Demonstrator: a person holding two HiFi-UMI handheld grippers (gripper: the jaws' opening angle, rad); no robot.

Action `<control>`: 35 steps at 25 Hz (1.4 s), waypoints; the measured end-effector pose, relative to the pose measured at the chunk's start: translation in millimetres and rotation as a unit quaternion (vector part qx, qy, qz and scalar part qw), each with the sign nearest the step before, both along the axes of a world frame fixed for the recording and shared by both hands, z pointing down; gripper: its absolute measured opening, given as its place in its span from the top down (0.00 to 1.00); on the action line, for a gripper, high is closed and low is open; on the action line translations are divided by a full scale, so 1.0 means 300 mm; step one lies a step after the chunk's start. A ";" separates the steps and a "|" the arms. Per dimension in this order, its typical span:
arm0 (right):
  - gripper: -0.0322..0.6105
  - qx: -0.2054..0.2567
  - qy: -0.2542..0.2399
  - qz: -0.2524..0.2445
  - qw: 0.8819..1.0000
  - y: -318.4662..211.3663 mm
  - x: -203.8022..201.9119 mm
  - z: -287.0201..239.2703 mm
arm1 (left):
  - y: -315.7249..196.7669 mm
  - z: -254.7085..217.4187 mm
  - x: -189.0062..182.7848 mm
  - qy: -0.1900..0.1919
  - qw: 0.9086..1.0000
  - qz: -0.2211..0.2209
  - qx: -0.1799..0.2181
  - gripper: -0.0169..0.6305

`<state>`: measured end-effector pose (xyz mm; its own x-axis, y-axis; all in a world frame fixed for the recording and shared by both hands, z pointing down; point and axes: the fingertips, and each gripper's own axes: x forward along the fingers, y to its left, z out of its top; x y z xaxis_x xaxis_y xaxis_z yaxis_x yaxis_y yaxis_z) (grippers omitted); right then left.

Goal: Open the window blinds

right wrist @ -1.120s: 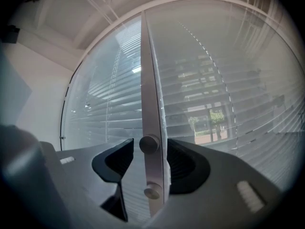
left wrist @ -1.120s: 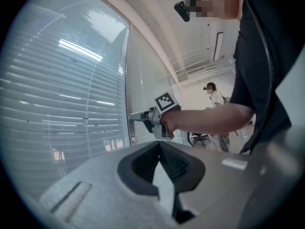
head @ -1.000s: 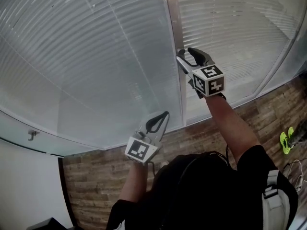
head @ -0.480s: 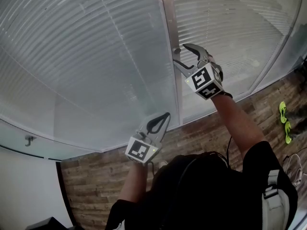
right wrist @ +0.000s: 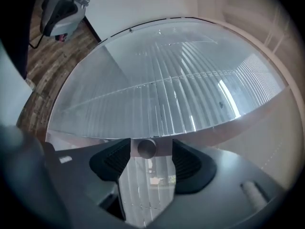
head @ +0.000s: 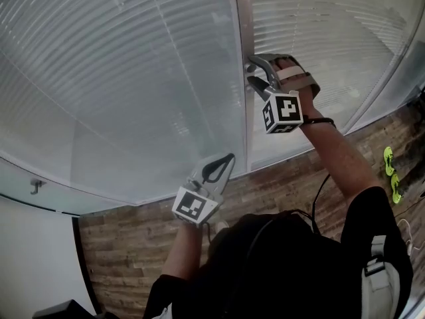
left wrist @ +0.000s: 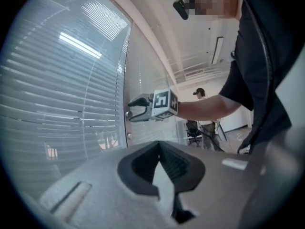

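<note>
White slatted blinds (head: 133,78) hang behind glass, split by a pale upright frame (head: 242,18). My right gripper (head: 252,72) reaches level to that frame. In the right gripper view it (right wrist: 151,151) is open, with a small round metal knob (right wrist: 146,148) between the pads and a gap on each side. Its jaws have just been opening. The left gripper view shows the same gripper (left wrist: 129,110) at the knob (left wrist: 127,114). My left gripper (head: 229,159) hangs lower, near the glass, shut on nothing (left wrist: 159,168).
A second knob (left wrist: 128,135) sits lower on the frame. Another blind panel (head: 332,32) fills the right. Wood floor (head: 133,244) runs below the window, with green shoes (head: 392,171) at the right. A hook (head: 33,187) sticks out of the white wall. A person (left wrist: 200,93) stands far back.
The right gripper has rolled about a quarter turn at the frame, its marker cube now below the hand, and its jaws stand wider. The left gripper has stayed put.
</note>
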<state>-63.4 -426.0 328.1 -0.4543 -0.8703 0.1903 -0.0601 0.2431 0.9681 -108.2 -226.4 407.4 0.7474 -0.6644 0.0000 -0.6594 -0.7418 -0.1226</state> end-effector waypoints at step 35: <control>0.75 0.026 0.034 -0.008 0.999 -0.014 -0.003 0.025 | 0.010 0.036 -0.026 0.017 0.999 -0.038 -0.003 0.97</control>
<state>-64.4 -430.3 335.5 -0.4564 -0.8722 0.1762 0.0097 0.1931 0.9811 -116.0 -223.5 418.3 0.6942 -0.7195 -0.0210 -0.7178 -0.6898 -0.0952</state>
